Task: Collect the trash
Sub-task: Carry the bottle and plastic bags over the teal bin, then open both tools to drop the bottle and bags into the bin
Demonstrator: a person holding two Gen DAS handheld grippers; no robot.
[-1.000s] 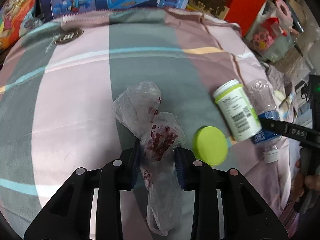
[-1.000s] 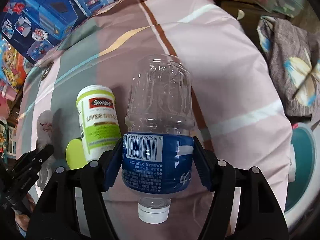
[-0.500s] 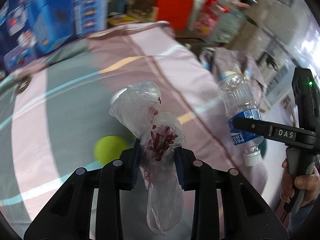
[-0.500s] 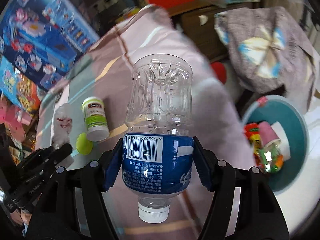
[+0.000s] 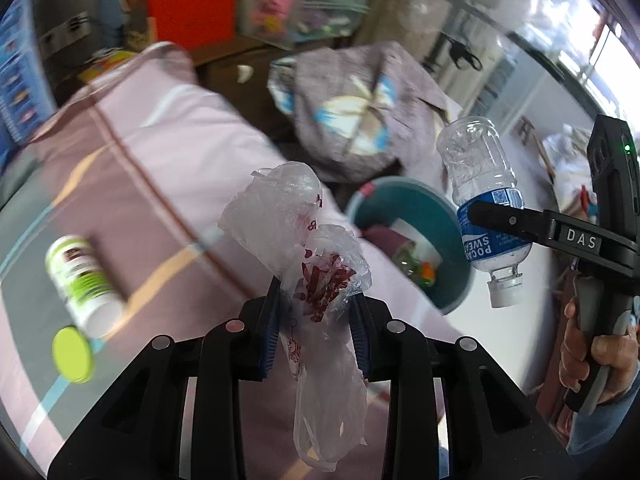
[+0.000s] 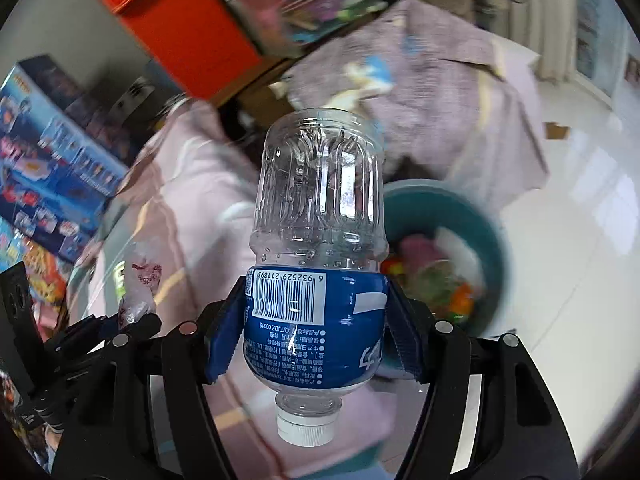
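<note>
My left gripper (image 5: 316, 316) is shut on a crumpled clear plastic bag (image 5: 296, 240) with red print, held in the air over the bed's edge. My right gripper (image 6: 316, 324) is shut on an empty clear plastic bottle (image 6: 320, 216) with a blue label, cap pointing toward me; the bottle also shows in the left wrist view (image 5: 480, 200), to the right of the bag. A teal trash bin (image 5: 452, 232) with rubbish inside stands on the floor beside the bed, beyond both grippers; in the right wrist view the bin (image 6: 492, 240) lies behind the bottle.
A white and green supplement bottle (image 5: 80, 280) and its lime lid (image 5: 72, 354) lie on the striped bedspread (image 5: 152, 152) at left. A grey cloth bundle (image 5: 360, 112) sits beyond the bin. Toy boxes (image 6: 48, 176) and a red box (image 6: 180, 32) stand behind the bed.
Both grippers have lifted off the bed and swung right toward the teal bin, each keeping its item. The bin has come into full view; the supplement bottle has slid to the left.
</note>
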